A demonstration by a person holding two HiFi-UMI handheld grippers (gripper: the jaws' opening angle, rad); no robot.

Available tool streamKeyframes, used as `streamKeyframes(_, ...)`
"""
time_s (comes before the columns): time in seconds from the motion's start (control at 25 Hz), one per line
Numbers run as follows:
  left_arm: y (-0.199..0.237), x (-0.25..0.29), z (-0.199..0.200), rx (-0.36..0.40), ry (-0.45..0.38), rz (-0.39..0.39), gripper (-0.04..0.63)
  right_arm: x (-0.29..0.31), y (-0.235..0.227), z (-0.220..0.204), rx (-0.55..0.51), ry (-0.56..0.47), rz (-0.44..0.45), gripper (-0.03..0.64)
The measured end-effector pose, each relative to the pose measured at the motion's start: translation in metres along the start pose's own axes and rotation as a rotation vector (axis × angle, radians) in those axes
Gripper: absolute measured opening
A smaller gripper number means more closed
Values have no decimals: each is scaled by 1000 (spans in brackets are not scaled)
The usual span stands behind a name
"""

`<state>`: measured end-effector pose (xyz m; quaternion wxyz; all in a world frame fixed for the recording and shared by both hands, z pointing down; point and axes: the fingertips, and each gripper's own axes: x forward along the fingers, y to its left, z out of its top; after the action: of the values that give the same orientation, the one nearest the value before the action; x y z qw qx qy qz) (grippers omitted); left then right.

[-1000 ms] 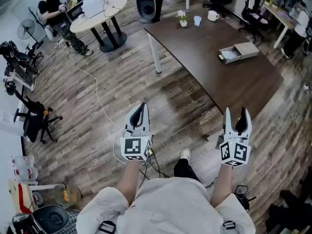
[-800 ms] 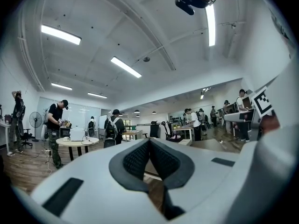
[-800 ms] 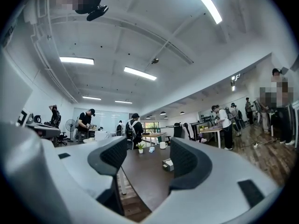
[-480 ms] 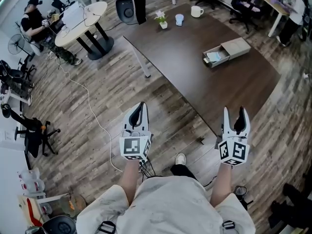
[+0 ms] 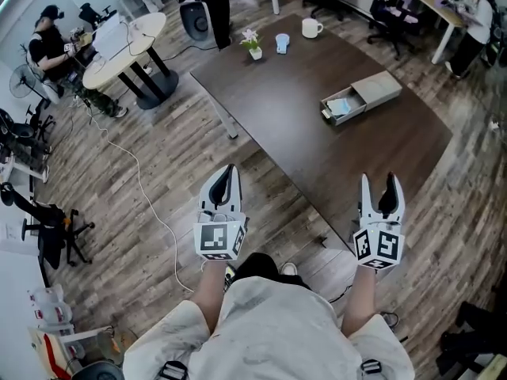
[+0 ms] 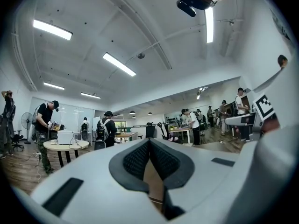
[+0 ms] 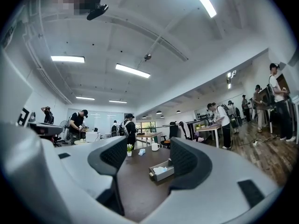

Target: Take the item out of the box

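A grey drawer-style box (image 5: 367, 96) lies on the dark brown table (image 5: 293, 93), its drawer pulled out toward the left. A pale blue and white item (image 5: 340, 108) rests in the drawer. Both grippers hang over the wood floor, short of the table's near edge. My left gripper (image 5: 226, 184) is shut with nothing in it. My right gripper (image 5: 381, 185) is open and empty. The right gripper view looks between the spread jaws (image 7: 149, 158) at the box (image 7: 164, 171) and the item (image 7: 159, 170) far ahead. The left gripper (image 6: 149, 148) points across the room.
A white mug (image 5: 310, 28), a blue cup (image 5: 283, 43) and a small potted flower (image 5: 253, 44) stand at the table's far end. A round white table (image 5: 121, 39) with a seated person (image 5: 49, 50) is far left. A cable (image 5: 146, 192) trails over the floor. Office chairs stand around.
The table and box have drifted down and left in the head view, nearer to me. Both grippers keep their places and states.
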<state>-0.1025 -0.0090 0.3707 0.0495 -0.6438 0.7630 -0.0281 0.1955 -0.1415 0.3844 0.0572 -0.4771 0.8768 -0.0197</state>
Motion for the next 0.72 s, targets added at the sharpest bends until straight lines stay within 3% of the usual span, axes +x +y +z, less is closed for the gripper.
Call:
streamKeyframes(0.4, 17, 94, -18, -39, -43, -98, 3, 59, -9, -5, -58, -11, -79, 279)
streamKeyframes(0.72, 63, 183, -24, -63, -49, -165, 3, 139, 8, -3, -81, 10, -140, 279)
